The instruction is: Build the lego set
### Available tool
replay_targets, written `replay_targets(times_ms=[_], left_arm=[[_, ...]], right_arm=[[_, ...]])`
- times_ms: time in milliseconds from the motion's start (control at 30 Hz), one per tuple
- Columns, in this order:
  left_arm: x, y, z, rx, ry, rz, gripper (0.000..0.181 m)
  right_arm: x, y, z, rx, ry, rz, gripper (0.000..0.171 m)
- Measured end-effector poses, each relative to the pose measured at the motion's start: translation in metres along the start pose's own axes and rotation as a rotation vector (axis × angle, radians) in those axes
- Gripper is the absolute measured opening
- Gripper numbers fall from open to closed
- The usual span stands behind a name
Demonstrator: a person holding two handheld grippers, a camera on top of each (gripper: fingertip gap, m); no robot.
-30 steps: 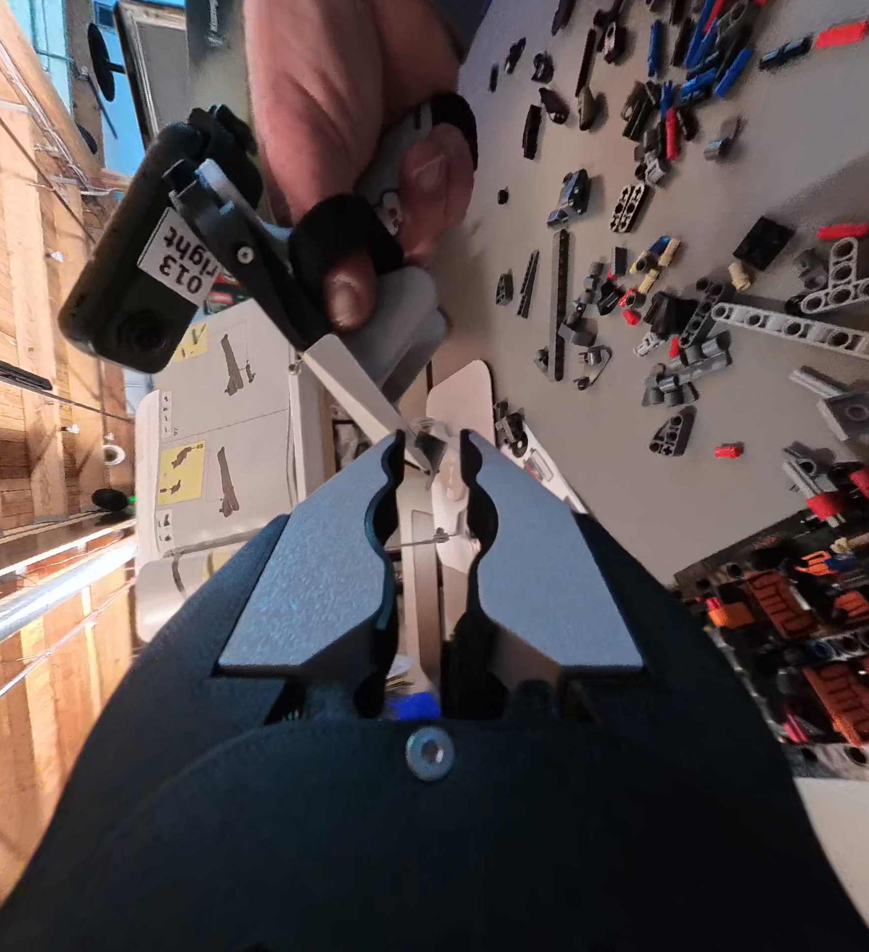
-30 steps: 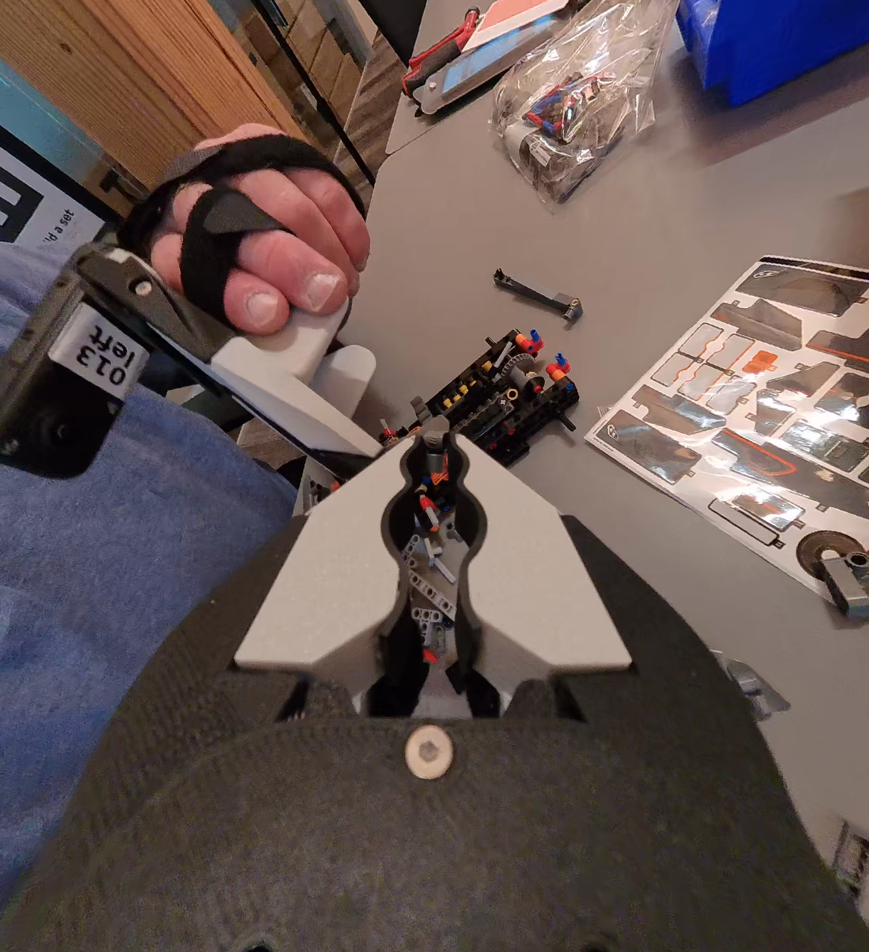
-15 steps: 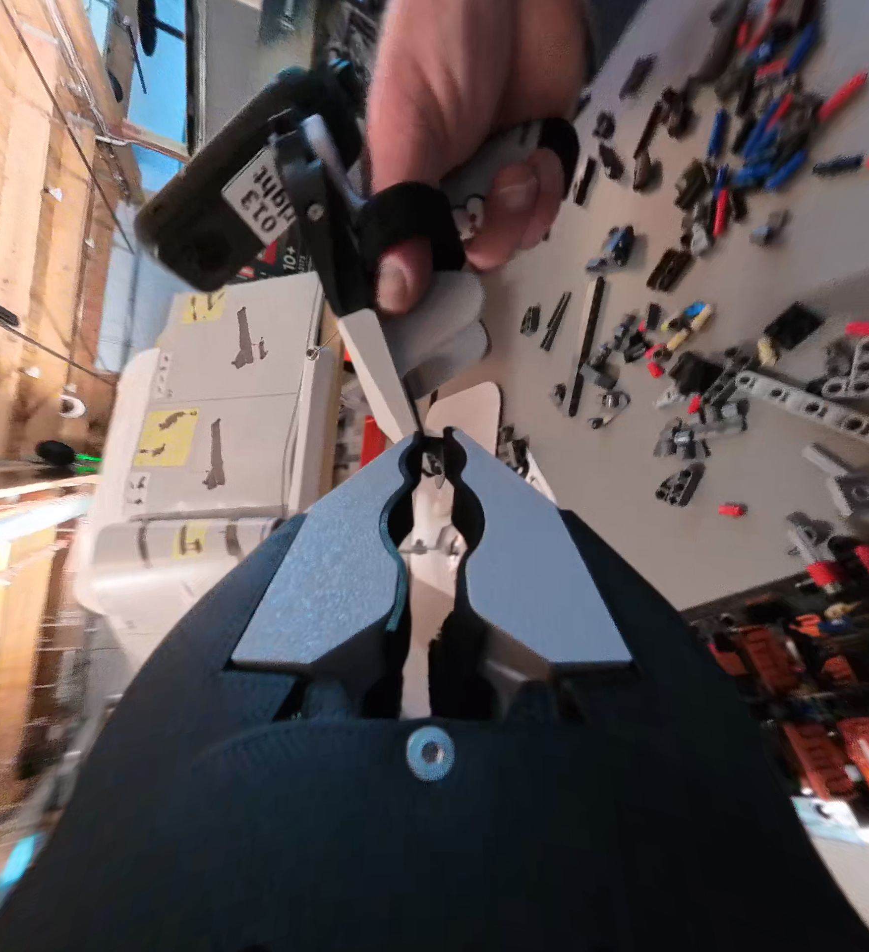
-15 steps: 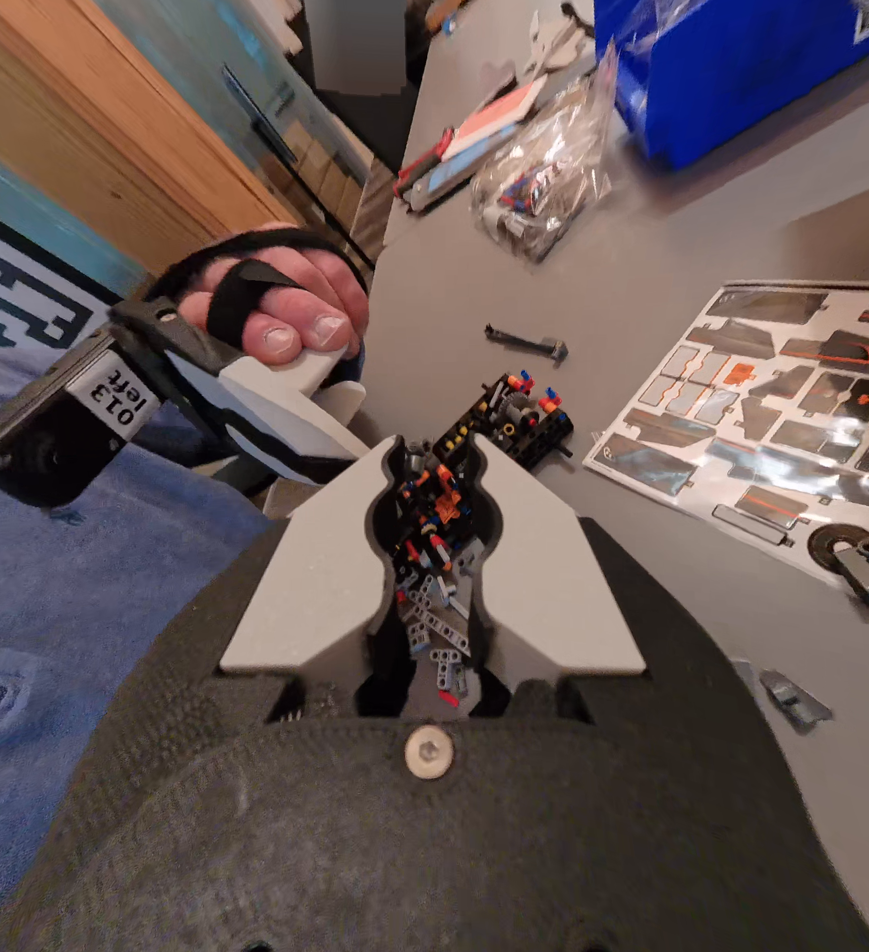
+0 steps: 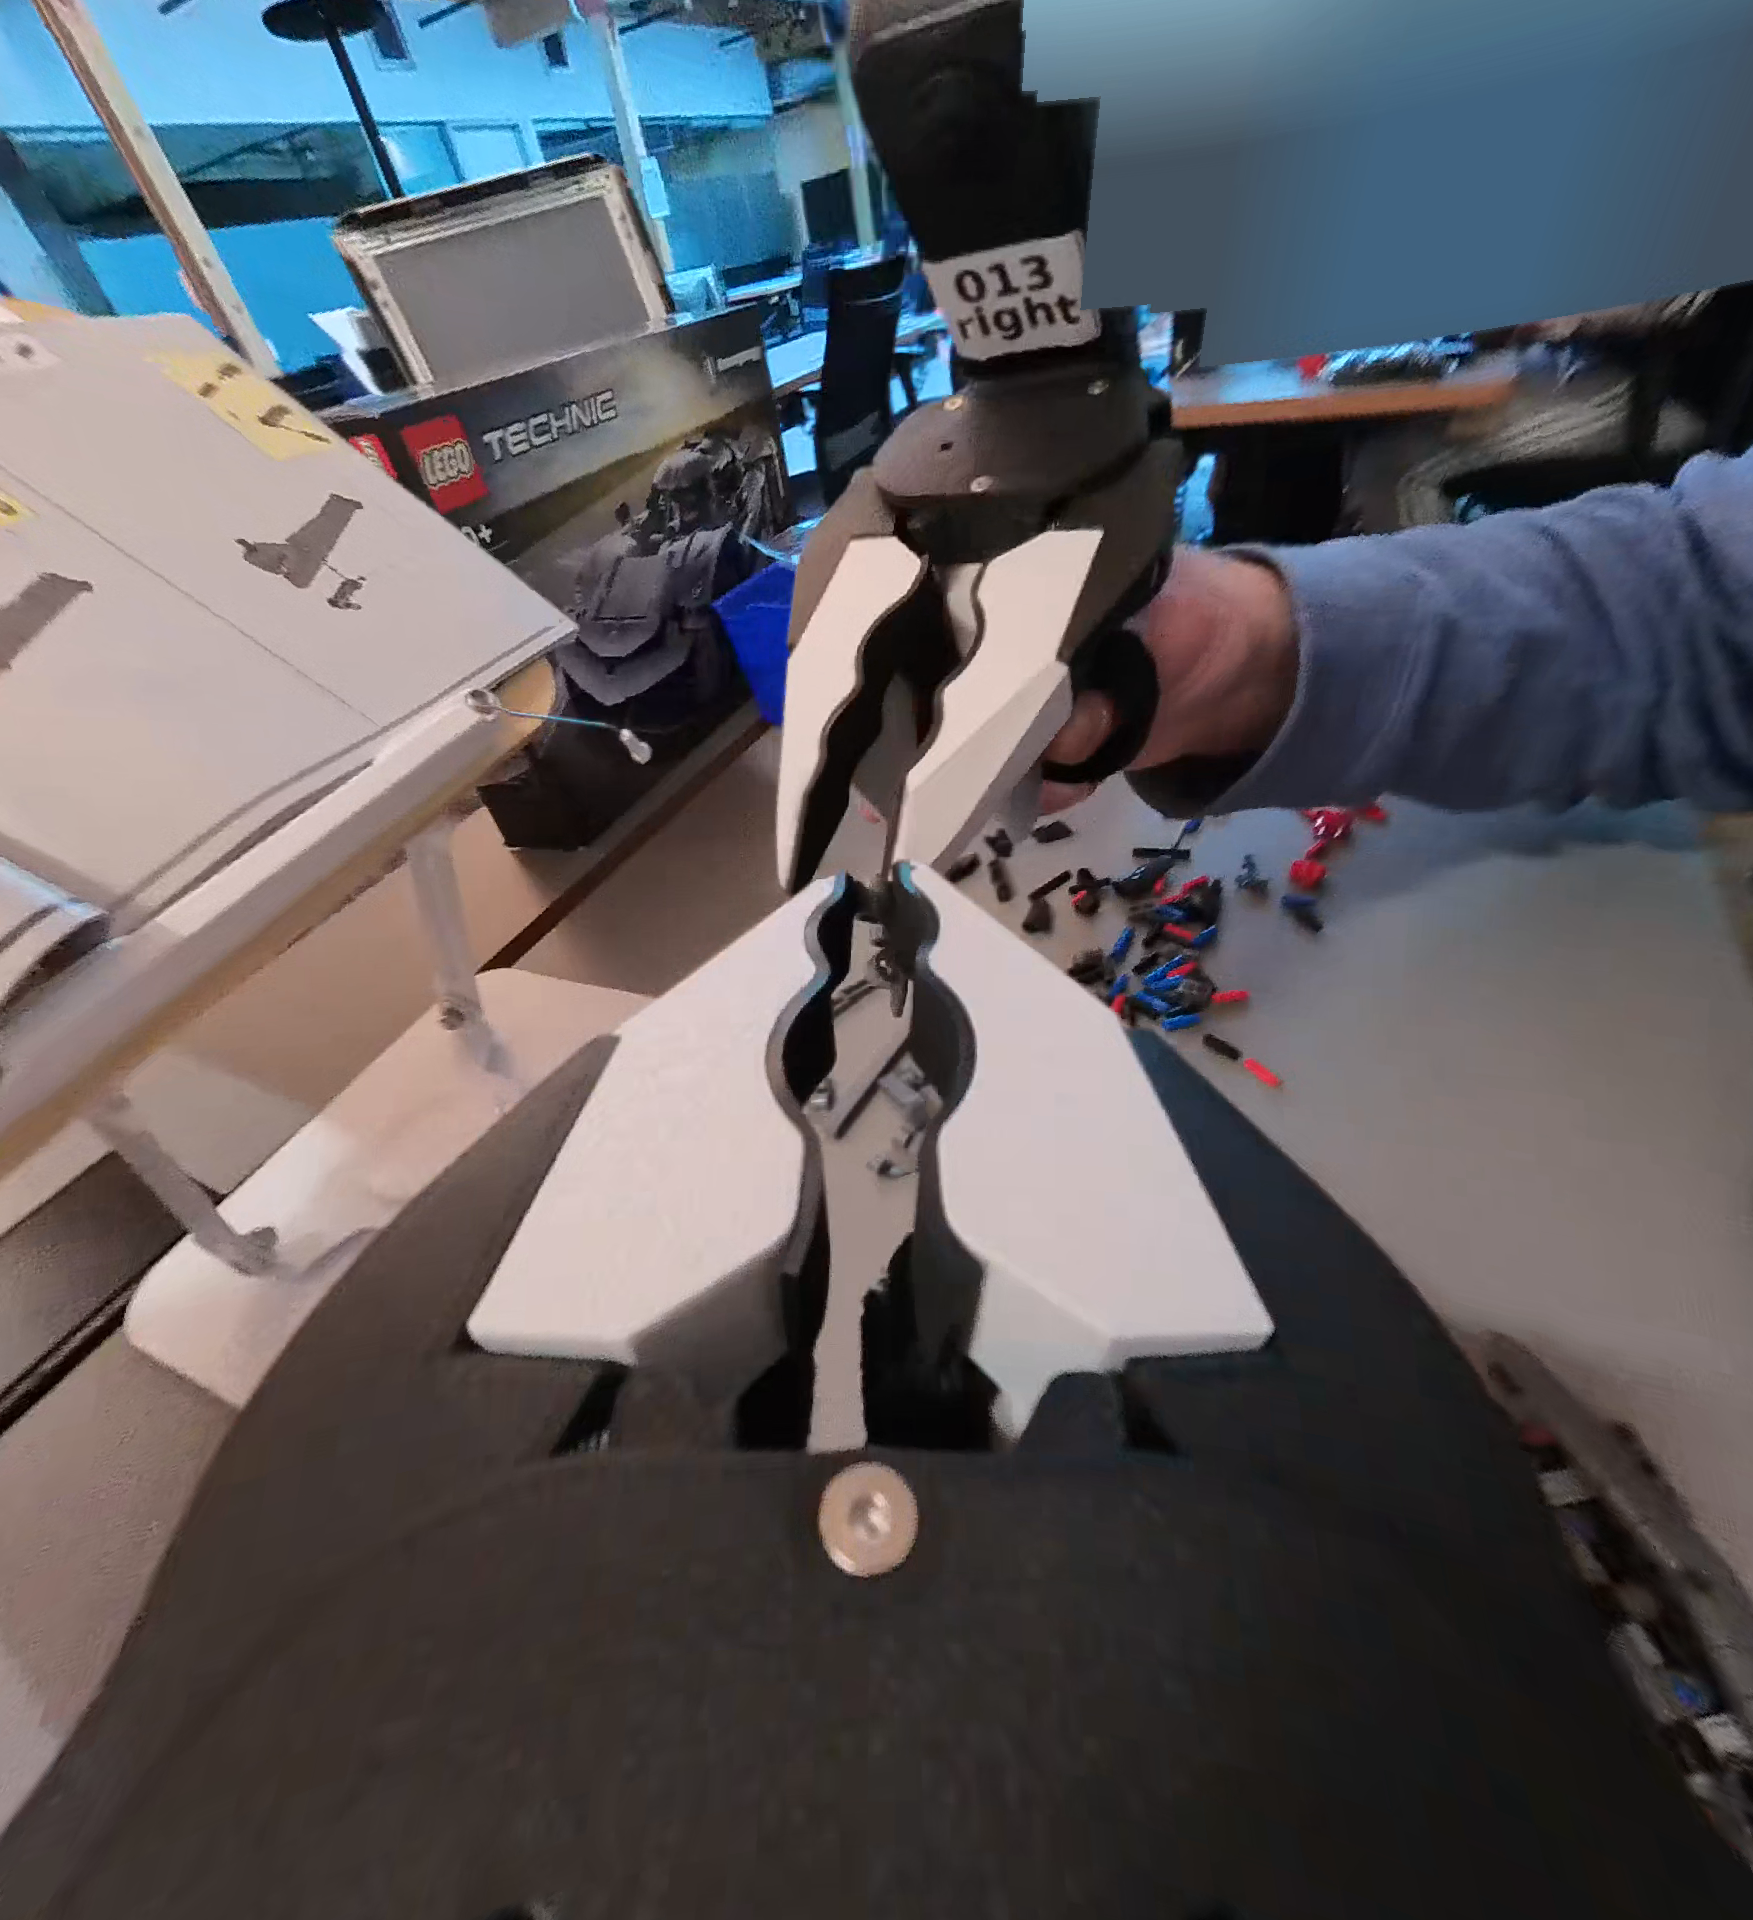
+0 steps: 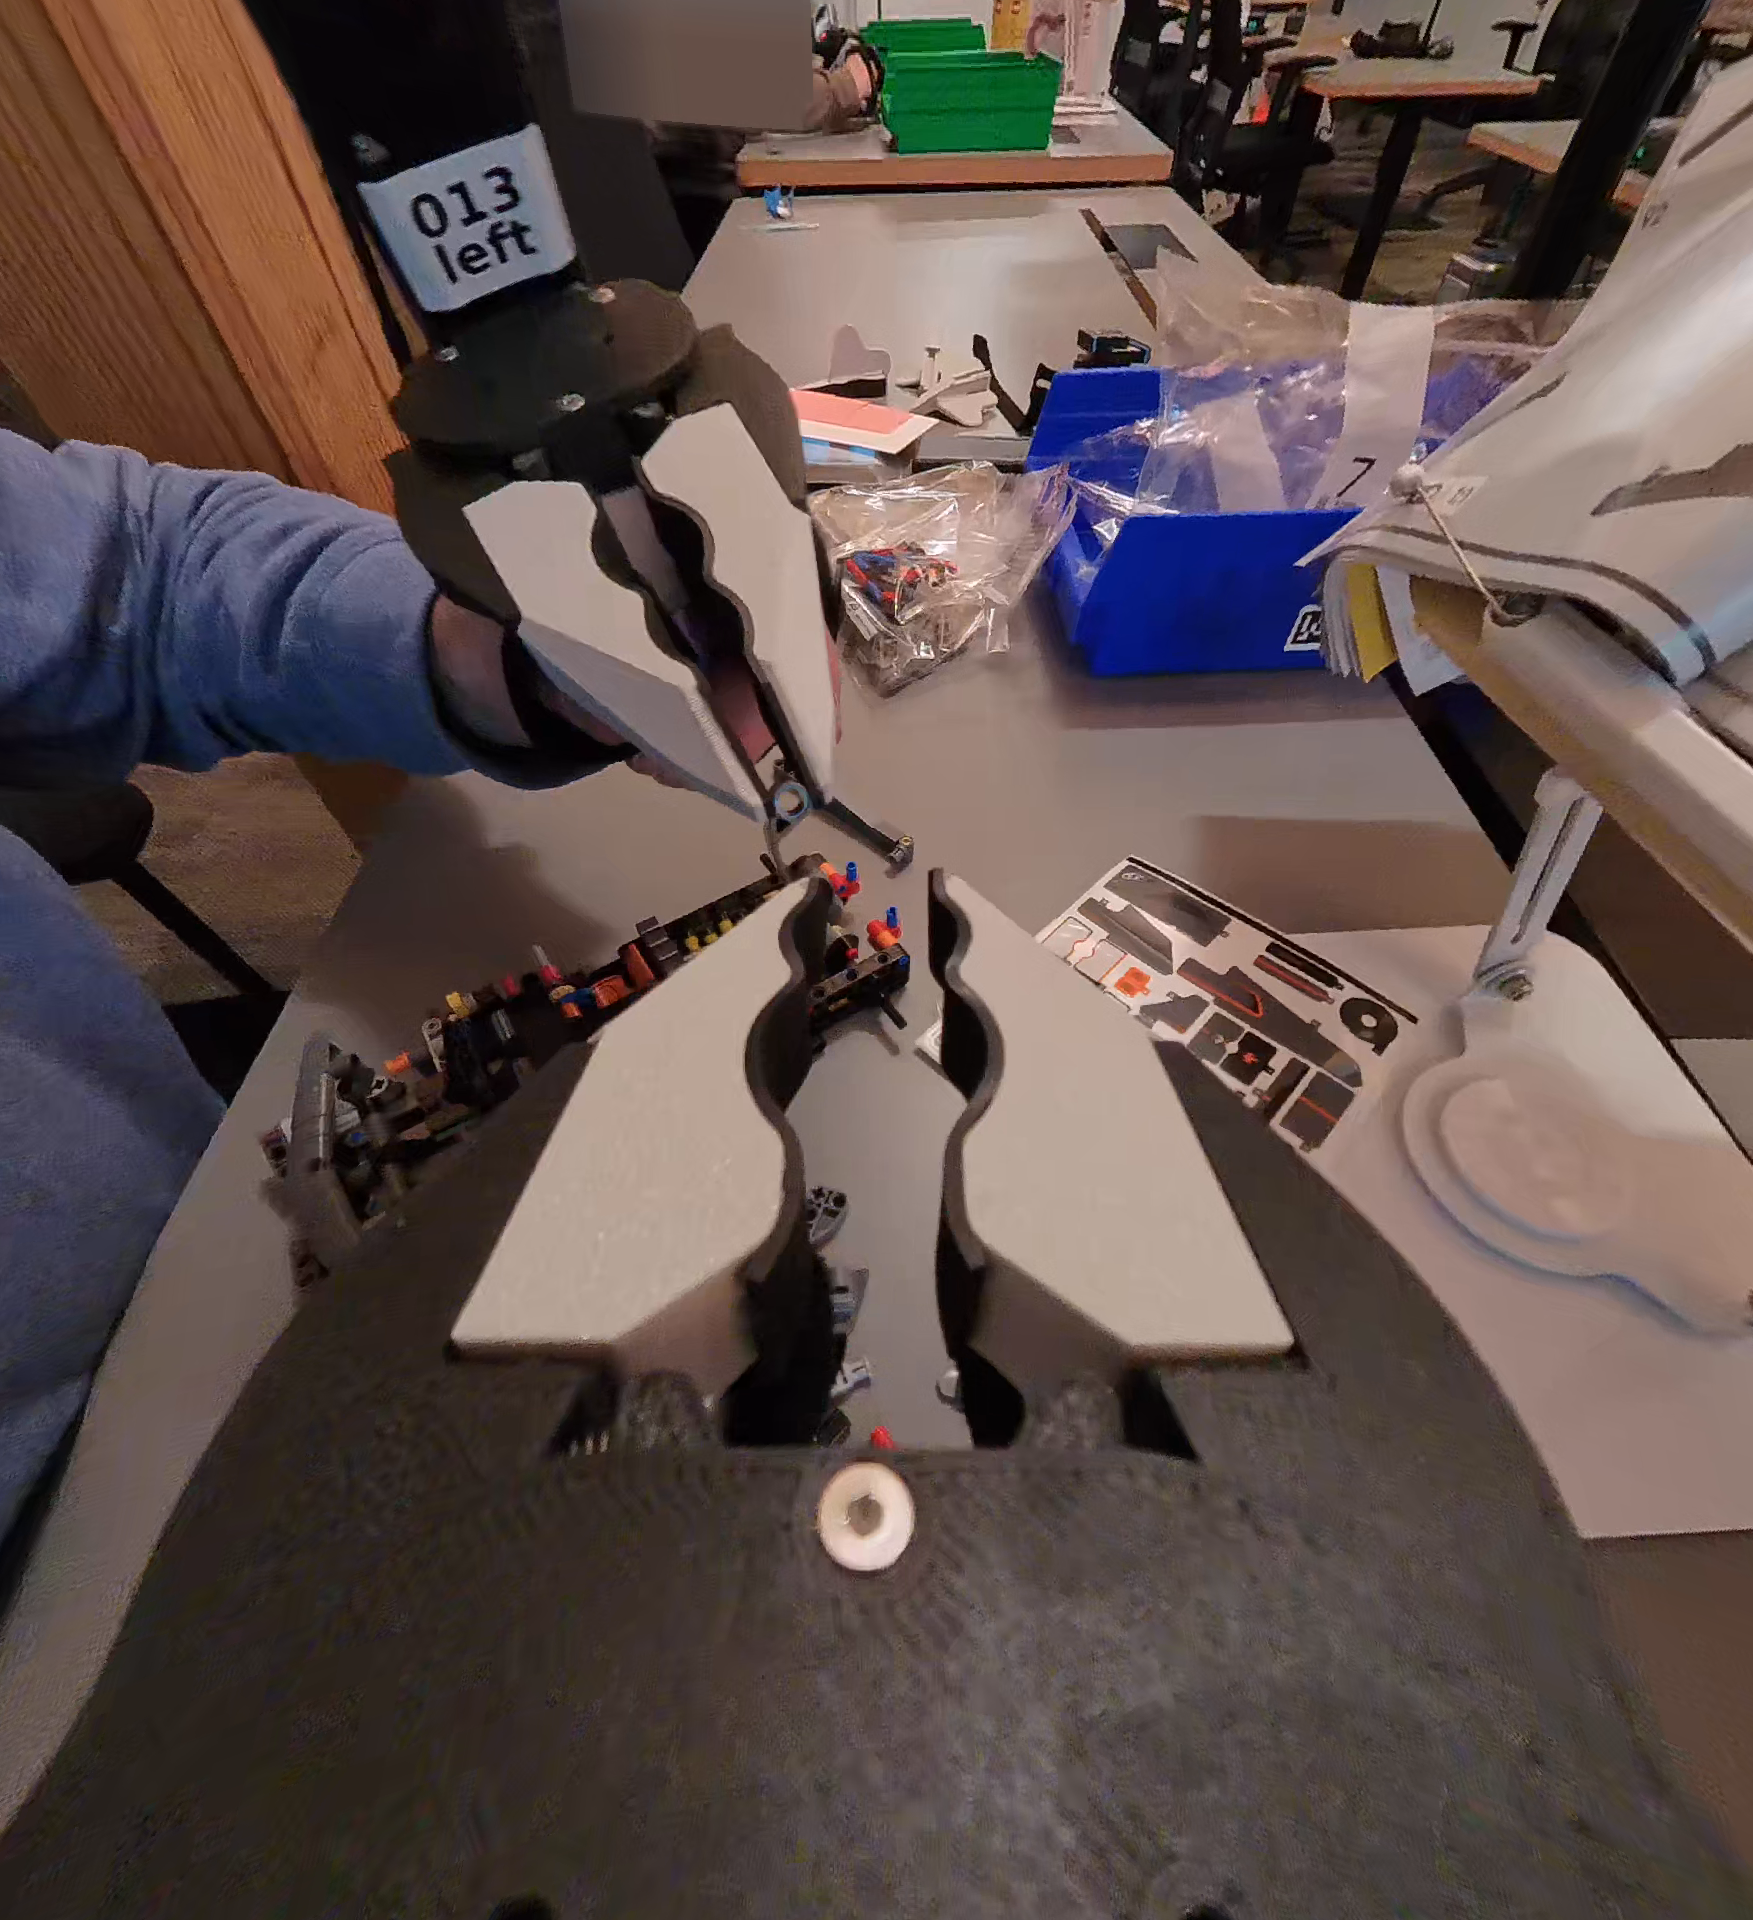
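My left gripper (image 5: 877,885) is shut on a small grey ring-ended lego piece (image 5: 887,935) and holds it in the air. In the right wrist view the left gripper (image 6: 784,795) comes in from the upper left with that piece (image 6: 789,802) at its tips. My right gripper (image 6: 874,888) is open and empty, its tips just below and in front of the held piece. In the left wrist view the right gripper (image 5: 867,852) points down at my left fingertips. The partly built black model (image 6: 591,997) lies on the grey table (image 6: 1059,748) under both grippers.
A sticker sheet (image 6: 1225,997) lies right of the model and a black bar (image 6: 867,831) just behind it. A blue bin (image 6: 1163,582) and a plastic bag of parts (image 6: 913,582) stand farther back. An instruction booklet (image 6: 1630,499) rests on a white stand (image 6: 1537,1164). Loose pieces (image 5: 1163,935) lie scattered, and the set's box (image 5: 560,457) stands behind. Both grippers' tips are close together, under 4 cm apart.
Both grippers have swung from a tilted pose to upright, facing each other. The right gripper's jaws have opened wide. The left gripper closed on the small piece and keeps hold of it.
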State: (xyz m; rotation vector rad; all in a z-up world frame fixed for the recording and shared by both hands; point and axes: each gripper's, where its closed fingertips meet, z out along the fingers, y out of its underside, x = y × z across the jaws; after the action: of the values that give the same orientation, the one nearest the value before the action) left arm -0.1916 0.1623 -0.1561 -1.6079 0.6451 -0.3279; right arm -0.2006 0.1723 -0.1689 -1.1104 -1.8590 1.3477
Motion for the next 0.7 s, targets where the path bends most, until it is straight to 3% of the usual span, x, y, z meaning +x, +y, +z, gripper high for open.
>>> replay_targets(times_ms=[233, 400, 700], left_arm=[[0.001, -0.003, -0.001, 0.01, 0.061, -0.062, 0.004], [0.008, -0.005, 0.003, -0.012, 0.099, -0.041, 0.004], [0.0, -0.008, -0.006, 0.003, 0.067, -0.073, 0.009]], right_arm=[[-0.013, -0.004, -0.003, 0.008, -0.051, -0.056, 0.023], [-0.022, 0.006, 0.008, -0.047, -0.089, -0.066, 0.007], [-0.024, -0.002, 0.011, 0.028, -0.156, 0.069, 0.005]])
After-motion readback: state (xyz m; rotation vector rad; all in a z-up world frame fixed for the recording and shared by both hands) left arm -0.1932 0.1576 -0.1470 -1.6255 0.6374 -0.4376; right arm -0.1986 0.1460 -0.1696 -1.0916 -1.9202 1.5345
